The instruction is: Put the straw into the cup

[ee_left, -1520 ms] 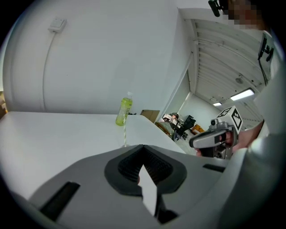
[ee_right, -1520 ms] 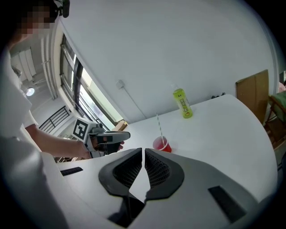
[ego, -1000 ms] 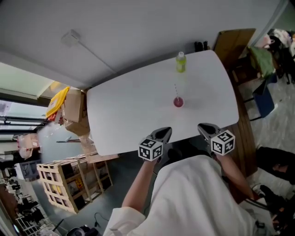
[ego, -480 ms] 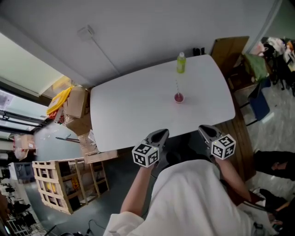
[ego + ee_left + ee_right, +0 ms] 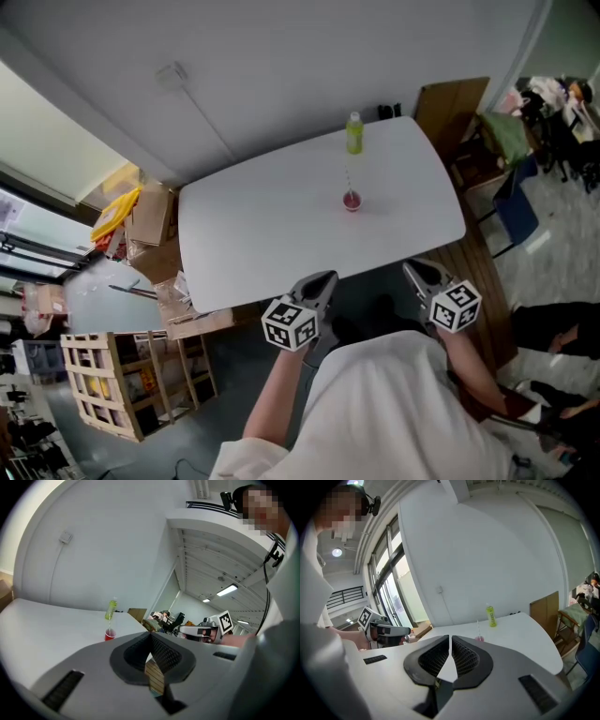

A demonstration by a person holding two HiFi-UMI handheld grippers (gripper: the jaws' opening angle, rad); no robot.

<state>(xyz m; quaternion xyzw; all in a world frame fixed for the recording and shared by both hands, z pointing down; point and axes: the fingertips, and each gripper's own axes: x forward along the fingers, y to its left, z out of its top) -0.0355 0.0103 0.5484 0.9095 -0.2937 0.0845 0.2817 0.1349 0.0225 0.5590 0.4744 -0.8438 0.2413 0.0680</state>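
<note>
Cup: the small red cup (image 5: 352,201) stands upright on the white table (image 5: 262,225), towards its far side and well away from us.
Straw: the thin straw (image 5: 348,181) rises out of the cup, nearly vertical and leaning a little toward the far side. We judge that its lower end rests inside the cup, because nothing else is holding it up.
Bottle: a green bottle (image 5: 353,133) stands upright beyond the cup, near the far edge, apart from the cup and clear of the straw.
Left gripper: we hold the left gripper (image 5: 322,280) off the table, near its closest edge and close to our body. Its own view shows the ribbed pads meeting at the tip with nothing between them.
Right gripper: the right gripper (image 5: 420,271) sits level with the left one and also short of the table. Its jaws are drawn together and empty, with only a hairline slit between the pads.
Why held so: both tools point toward the cup from a distance. We take this as a rest pose, since neither has anything to carry.
Task standing: from how things lie, we judge the straw is already in the cup.
Risk: the straw is light and tall, so any knock to the cup could tip it.
</note>
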